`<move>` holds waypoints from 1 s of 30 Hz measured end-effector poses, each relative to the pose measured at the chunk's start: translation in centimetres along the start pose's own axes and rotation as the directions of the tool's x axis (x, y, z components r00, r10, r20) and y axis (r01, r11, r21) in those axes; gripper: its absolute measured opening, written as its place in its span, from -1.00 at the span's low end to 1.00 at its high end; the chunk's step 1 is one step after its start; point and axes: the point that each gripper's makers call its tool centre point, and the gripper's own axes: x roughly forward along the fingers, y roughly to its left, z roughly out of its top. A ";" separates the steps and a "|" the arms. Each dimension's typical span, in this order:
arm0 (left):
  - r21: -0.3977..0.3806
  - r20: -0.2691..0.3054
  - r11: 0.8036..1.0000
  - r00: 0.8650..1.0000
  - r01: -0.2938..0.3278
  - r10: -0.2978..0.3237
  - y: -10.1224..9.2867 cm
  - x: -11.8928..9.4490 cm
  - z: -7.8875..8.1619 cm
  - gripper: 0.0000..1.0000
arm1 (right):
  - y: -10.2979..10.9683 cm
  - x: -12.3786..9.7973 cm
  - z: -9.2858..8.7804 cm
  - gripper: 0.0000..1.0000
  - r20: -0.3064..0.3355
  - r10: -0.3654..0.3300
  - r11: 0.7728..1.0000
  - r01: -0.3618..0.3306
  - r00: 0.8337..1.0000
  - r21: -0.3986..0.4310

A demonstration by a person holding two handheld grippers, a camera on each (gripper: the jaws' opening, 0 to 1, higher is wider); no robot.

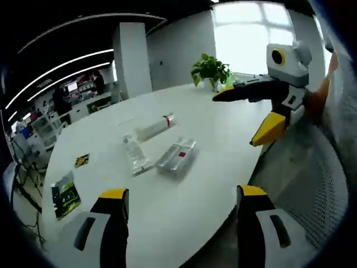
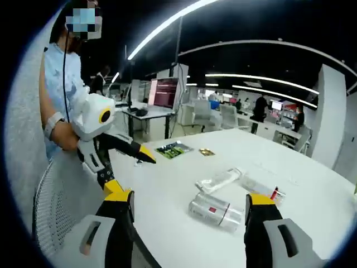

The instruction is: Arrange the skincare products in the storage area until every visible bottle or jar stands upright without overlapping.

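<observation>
- We see the white surface [image 1: 184,223] carrying three skincare products lying flat mid-table: clear bottle [image 1: 176,156], tube [image 1: 136,154], red-banded bottle [image 1: 156,128].
- Both our tools, left [image 1: 181,209] and right [image 2: 189,215], hover spread apart, holding nothing.
- Risk: round bottles could roll off if nudged.

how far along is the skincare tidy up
Nothing looks done: the clear bottle, the flat tube and the red-banded tube all lie flat on the table. Nothing is in hand; the left hand-held gripper and right hand-held gripper are open. All three need standing up.
</observation>
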 end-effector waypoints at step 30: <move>-0.359 0.177 0.925 0.982 0.128 -0.067 1.6 -0.8 5.1 -1.00 | 0.7 0.4 -0.1 0.47 -0.012 0.040 0.999 -0.040 0.999 -0.003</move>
